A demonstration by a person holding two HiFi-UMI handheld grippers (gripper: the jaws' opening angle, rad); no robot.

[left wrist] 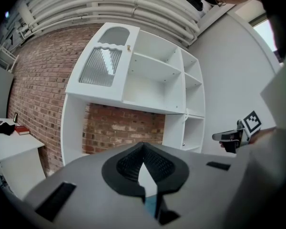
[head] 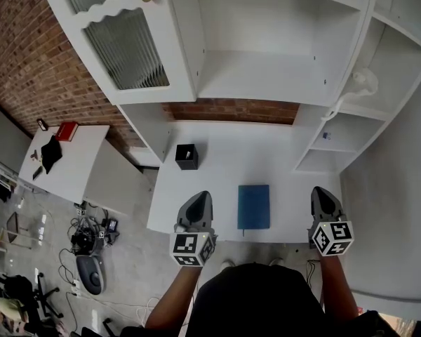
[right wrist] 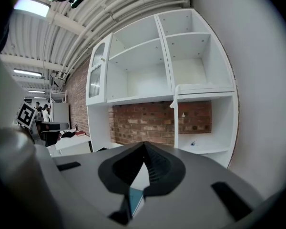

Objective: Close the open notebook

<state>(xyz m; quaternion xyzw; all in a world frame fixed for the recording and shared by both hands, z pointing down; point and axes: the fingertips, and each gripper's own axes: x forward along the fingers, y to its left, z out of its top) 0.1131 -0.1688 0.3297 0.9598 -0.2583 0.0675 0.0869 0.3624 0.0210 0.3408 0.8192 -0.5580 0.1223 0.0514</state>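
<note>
A blue notebook (head: 254,206) lies closed and flat near the front edge of the white desk (head: 224,160). My left gripper (head: 198,201) hangs above the desk's front left part, left of the notebook, shut with nothing in it. My right gripper (head: 324,198) hangs right of the notebook near the desk's right corner, also shut and empty. In the left gripper view the jaws (left wrist: 144,147) meet at their tips, with a sliver of blue notebook (left wrist: 150,205) below. The right gripper view shows its jaws (right wrist: 144,146) likewise together over a corner of the notebook (right wrist: 135,199).
A black square pen holder (head: 186,156) stands on the desk's back left. White shelving (head: 266,55) with a glass cabinet door (head: 126,41) rises behind the desk before a brick wall. A second white table (head: 67,163) with small items stands at the left; cables and clutter lie on the floor.
</note>
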